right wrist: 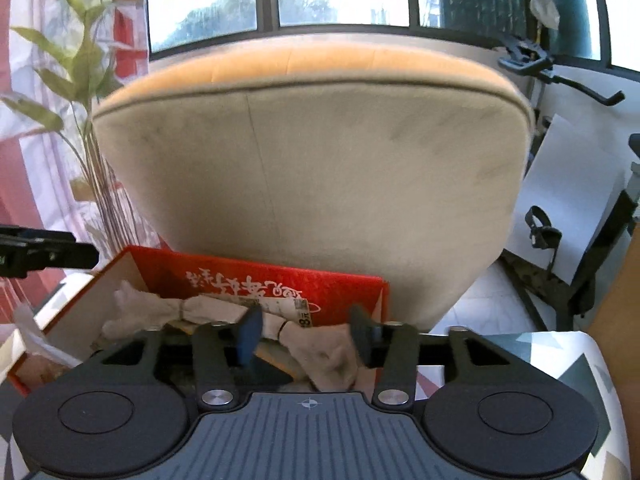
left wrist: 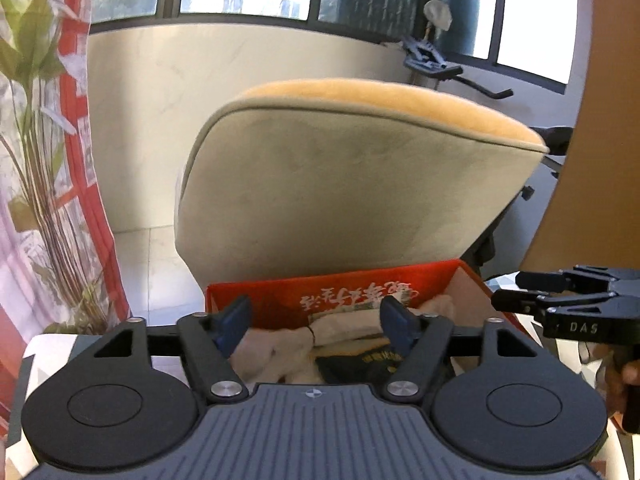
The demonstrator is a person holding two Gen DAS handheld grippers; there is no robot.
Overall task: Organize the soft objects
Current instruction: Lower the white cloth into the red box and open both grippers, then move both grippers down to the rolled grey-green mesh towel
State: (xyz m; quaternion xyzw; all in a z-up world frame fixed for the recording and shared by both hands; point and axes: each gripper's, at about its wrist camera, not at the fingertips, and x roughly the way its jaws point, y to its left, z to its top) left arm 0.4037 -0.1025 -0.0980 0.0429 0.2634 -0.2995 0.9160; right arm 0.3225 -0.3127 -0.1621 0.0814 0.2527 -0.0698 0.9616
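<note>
- Since both grippers hung over the red box (right wrist: 260, 280), left gripper (left wrist: 314, 326) wide apart, right gripper (right wrist: 306, 338) half apart, nothing was held.
- Cream cloth bundle (right wrist: 320, 350) lay inside: light, floppy, I'd pinch it by the tied neck (right wrist: 284, 326).

Both wrist views look down, close, over one red box (left wrist: 360, 296).

A big cushion (left wrist: 352, 184), beige on its face and orange along the top edge, stood upright just behind a red cardboard box (left wrist: 360, 294). Inside the box lay pale bundled cloths (right wrist: 320, 348), each tied with a dark band.
</note>
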